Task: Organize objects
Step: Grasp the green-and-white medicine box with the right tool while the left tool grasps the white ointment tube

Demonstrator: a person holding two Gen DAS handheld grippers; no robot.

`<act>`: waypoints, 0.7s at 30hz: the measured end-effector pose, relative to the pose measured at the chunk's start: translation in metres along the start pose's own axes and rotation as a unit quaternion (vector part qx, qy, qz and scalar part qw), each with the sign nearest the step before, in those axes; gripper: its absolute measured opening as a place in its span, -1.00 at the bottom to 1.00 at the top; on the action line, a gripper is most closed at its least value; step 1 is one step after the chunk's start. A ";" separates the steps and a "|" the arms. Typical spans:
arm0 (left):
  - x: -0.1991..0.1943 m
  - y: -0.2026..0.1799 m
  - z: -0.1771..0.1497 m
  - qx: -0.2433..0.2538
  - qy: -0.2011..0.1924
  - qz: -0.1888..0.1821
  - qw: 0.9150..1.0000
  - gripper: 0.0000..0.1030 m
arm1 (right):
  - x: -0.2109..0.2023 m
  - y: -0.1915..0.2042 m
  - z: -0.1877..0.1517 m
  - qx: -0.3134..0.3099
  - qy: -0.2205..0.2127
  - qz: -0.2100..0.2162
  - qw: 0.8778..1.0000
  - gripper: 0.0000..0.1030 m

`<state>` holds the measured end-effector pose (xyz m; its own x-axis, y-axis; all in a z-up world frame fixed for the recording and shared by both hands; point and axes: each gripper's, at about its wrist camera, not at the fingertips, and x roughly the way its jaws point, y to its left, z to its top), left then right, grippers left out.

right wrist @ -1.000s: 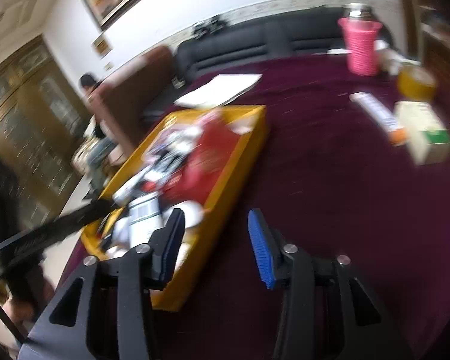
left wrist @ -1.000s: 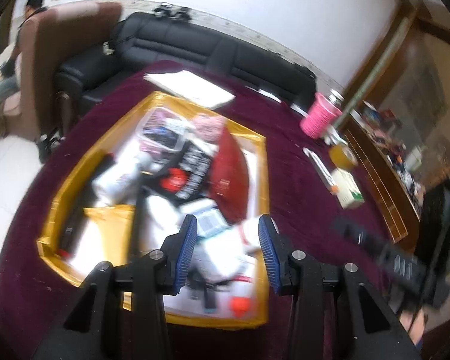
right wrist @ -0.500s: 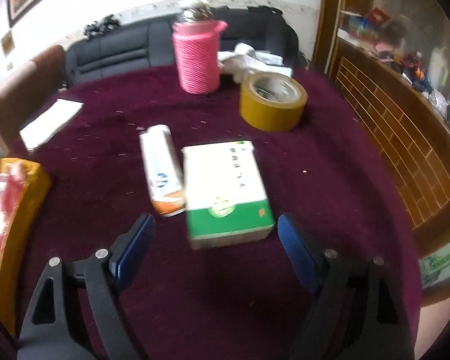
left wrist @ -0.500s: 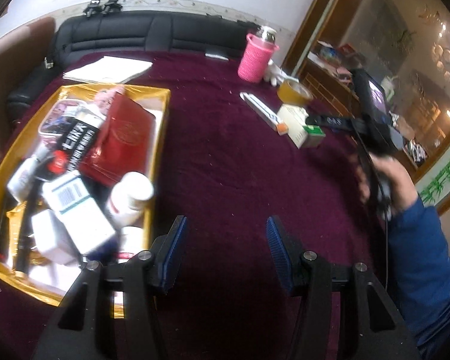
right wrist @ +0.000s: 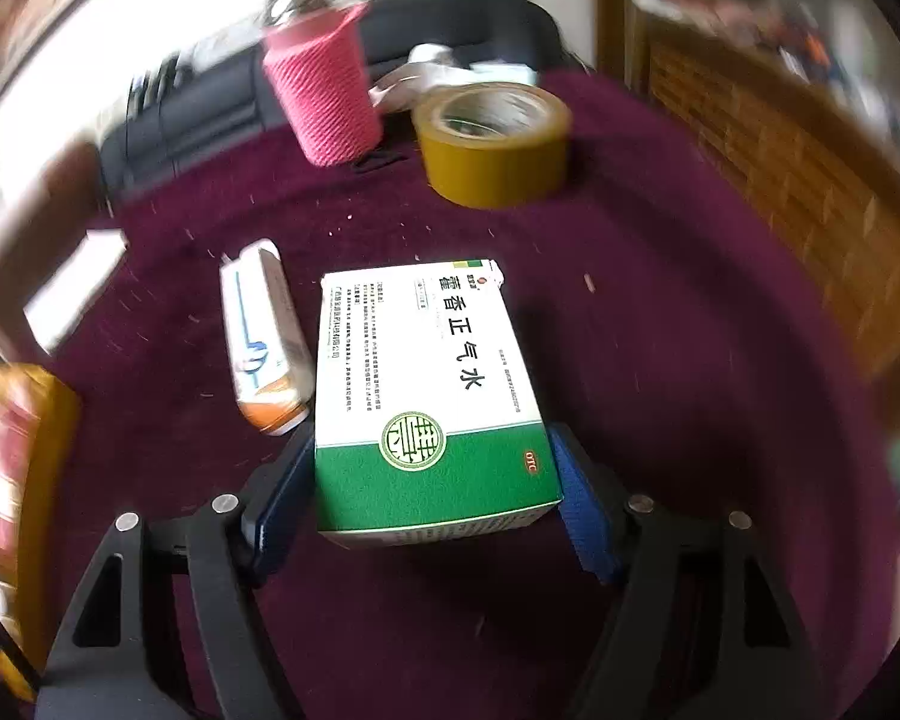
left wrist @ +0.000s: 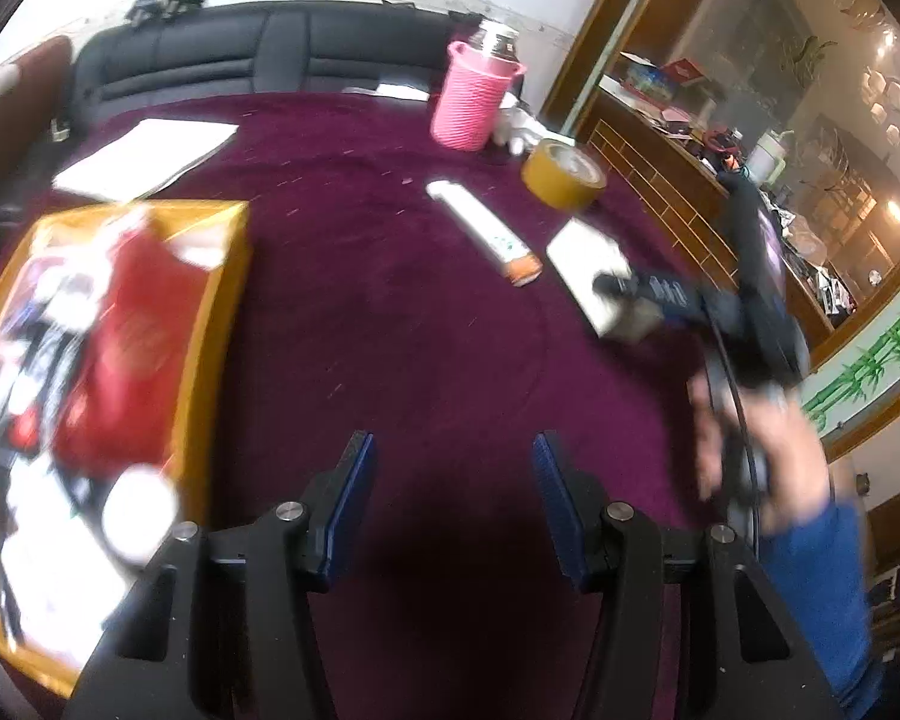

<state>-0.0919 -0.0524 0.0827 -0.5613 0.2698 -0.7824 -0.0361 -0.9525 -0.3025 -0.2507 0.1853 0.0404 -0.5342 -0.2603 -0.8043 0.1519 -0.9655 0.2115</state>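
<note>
Right now the green and white box (right wrist: 429, 396) lies flat on the maroon table (right wrist: 660, 312), toward its right edge, with its long axis running straight away from the right tongs (right wrist: 435, 489). Its near, green end sits between the two blue pads, so the pads face the box's long sides and the narrow width is what they must span. Those tongs stand wide and have just been closing in after a wider spread; a pad sits close along each side, but whether they press on the cardboard yet cannot be told. Just beside the box on its left lies a slim white and orange carton (right wrist: 264, 339), roughly parallel and close enough to be nudged. Farther back, near the far right corner, stand a roll of yellow tape (right wrist: 495, 144) and a pink cup (right wrist: 324, 93). The left tongs (left wrist: 453, 504) hang partly open over bare cloth with nothing between them, well apart from the box, with the yellow tray (left wrist: 213, 324) of sorted things at the table's left side. So the right hand is plainly the nearer one for this pick.
</note>
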 end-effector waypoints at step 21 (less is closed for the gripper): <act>0.198 -0.048 0.137 -0.090 0.076 0.089 0.989 -0.08 | -0.025 -0.034 -0.031 0.055 -0.017 0.050 0.997 0.40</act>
<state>-0.3147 0.0270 0.0172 -0.4152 0.1315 -0.9002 0.2071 -0.9498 -0.2343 -0.2167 0.2249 0.0364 -0.5494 -0.3543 -0.7567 0.1152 -0.9291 0.3514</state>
